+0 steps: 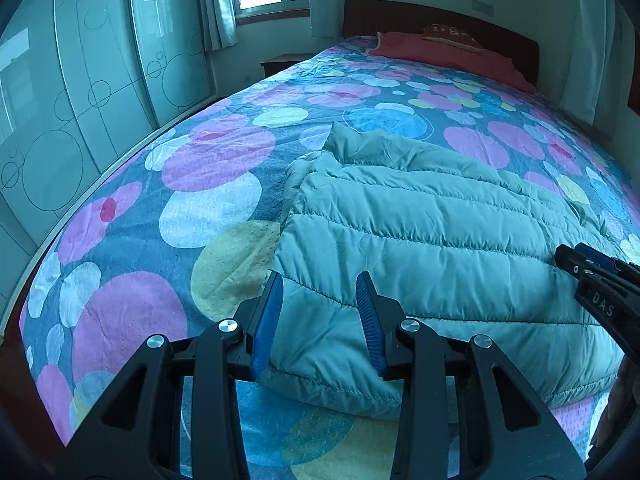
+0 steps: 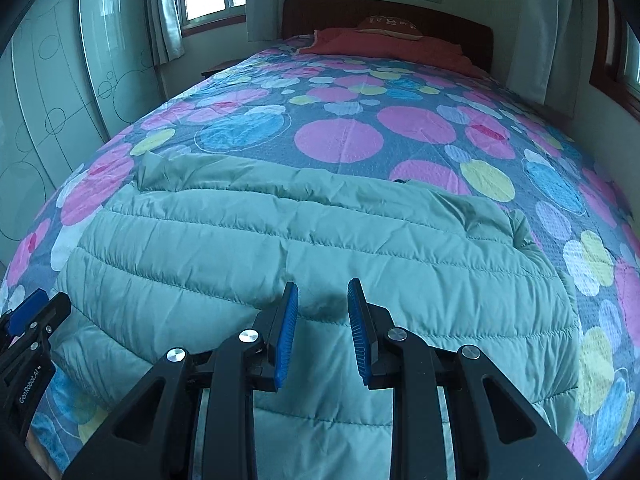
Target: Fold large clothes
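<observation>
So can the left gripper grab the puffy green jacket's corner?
Probably yes: the left gripper has open jaws right over the puffy green quilted jacket at its near left corner, with nothing in between.

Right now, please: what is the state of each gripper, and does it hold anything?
Left gripper: open, fingers above the near edge of the green quilted jacket, gripping nothing.
Right gripper: open over the jacket, holding nothing.

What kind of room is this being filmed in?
A home bedroom, most likely: a large bed with a wooden headboard, a pillow by it, and sliding wardrobe doors alongside.
</observation>
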{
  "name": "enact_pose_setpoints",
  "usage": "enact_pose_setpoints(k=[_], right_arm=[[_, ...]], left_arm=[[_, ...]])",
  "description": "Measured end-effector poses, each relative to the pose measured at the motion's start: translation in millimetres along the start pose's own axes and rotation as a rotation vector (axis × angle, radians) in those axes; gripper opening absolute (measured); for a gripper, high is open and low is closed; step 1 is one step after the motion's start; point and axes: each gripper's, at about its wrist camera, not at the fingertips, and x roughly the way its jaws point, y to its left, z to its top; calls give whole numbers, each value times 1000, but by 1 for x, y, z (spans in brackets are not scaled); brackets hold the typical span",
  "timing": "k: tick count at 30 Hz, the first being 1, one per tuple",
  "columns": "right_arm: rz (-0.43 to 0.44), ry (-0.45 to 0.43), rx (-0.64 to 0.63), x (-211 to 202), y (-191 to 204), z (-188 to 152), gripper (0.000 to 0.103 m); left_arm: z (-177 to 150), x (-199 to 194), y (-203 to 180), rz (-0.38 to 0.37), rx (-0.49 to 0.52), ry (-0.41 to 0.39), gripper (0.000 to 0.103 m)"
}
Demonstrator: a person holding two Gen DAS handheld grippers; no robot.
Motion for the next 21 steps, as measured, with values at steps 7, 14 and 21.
enact_pose_setpoints(k=[7,14,21], right_arm=[[-51,41,-48,31,7,-21,27],[-65,40,-60,36,11,-26,27],[-77,26,-67,36,12,-28,27]], left_arm=[[-6,7,6,9,-6,18,38],[-9,8,10,12,-15,26,38],[-14,-1,29,25,-55,28,43]])
